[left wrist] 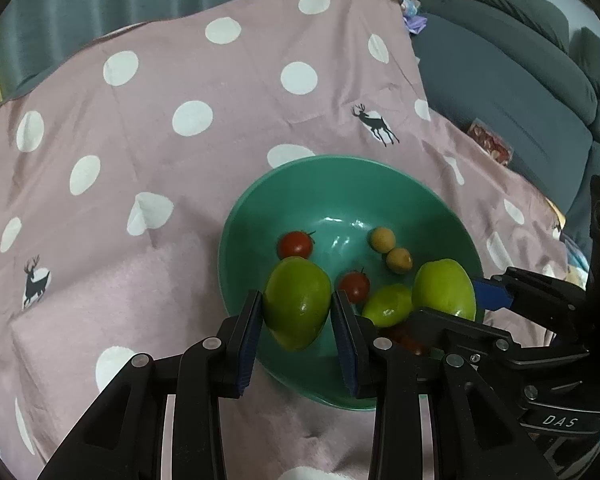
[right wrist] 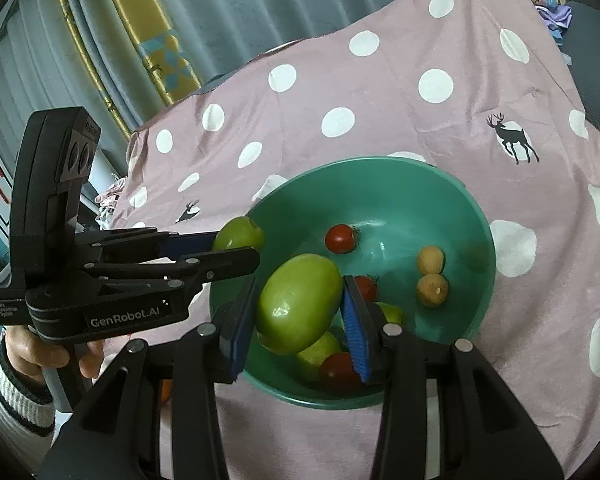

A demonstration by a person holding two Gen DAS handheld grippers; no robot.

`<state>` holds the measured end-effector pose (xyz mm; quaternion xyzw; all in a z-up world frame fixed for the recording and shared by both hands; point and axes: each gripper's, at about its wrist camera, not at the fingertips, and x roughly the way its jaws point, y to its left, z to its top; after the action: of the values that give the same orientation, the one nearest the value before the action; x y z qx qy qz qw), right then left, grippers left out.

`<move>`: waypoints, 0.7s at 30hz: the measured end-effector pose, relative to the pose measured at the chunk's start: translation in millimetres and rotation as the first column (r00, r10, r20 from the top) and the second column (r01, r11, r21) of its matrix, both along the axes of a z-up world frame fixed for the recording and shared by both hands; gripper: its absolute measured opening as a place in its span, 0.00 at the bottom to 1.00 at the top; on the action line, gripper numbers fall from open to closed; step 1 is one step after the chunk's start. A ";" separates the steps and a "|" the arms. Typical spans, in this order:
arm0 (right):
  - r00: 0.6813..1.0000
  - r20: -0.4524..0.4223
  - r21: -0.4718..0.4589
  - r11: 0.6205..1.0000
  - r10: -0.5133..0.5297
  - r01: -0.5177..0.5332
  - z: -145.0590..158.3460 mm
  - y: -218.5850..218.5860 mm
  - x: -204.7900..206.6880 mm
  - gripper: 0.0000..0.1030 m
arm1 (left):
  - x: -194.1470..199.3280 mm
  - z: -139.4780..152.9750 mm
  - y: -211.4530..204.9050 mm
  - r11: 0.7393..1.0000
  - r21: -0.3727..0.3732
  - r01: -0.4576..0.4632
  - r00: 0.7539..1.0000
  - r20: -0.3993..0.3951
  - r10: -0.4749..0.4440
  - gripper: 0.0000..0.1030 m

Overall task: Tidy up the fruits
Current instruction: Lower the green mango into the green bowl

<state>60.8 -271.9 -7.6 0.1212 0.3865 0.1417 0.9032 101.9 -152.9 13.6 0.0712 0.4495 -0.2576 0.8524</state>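
Observation:
A teal bowl [left wrist: 236, 216] [right wrist: 488, 240] sits on the pink dotted cloth. My left gripper [left wrist: 297, 296] [right wrist: 236, 246] is shut on a green mango-like fruit [left wrist: 296, 308] [right wrist: 239, 234] over the bowl's near left rim. My right gripper [right wrist: 300, 284] [left wrist: 446, 304] is shut on a second, larger green fruit [right wrist: 300, 304] [left wrist: 444, 290] above the bowl's near side. Inside the bowl lie red cherry tomatoes [left wrist: 295, 243] [right wrist: 340, 238], two tan longans [left wrist: 382, 239] [right wrist: 430, 260] and a smaller green fruit [left wrist: 388, 305] [right wrist: 320, 350], partly hidden under the held fruit.
The pink cloth [left wrist: 160, 128] with white dots and deer prints covers the whole surface. A grey sofa [left wrist: 520, 80] with a small printed packet [left wrist: 490, 142] stands to the right. Grey curtains [right wrist: 240, 8] hang behind. A person's hand [right wrist: 28, 348] grips the left tool's handle.

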 end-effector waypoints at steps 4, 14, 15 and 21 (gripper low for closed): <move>1.000 -0.006 -0.015 1.000 -0.005 0.005 -1.4 -0.2 1.4 0.40 | 1.2 -1.9 -2.7 1.000 0.012 0.004 1.000 0.000 -0.004 0.34; 0.999 -0.036 -0.060 0.998 -0.012 0.010 -5.1 1.6 6.4 0.40 | 3.1 -8.9 -12.0 0.998 0.059 0.022 1.000 -0.004 -0.022 0.34; 0.999 -0.037 -0.062 0.998 -0.011 0.009 -5.1 1.8 6.7 0.40 | 3.1 -9.5 -12.9 0.998 0.063 0.025 1.000 -0.003 -0.024 0.34; 0.999 -0.044 -0.077 0.997 -0.013 0.010 -4.9 2.9 7.8 0.40 | 4.0 -12.5 -16.8 0.996 0.085 0.034 0.999 -0.003 -0.033 0.34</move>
<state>68.7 -269.0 -12.5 0.0918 0.4110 0.1188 0.8992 105.9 -169.7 1.1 0.1148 0.4594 -0.2525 0.8438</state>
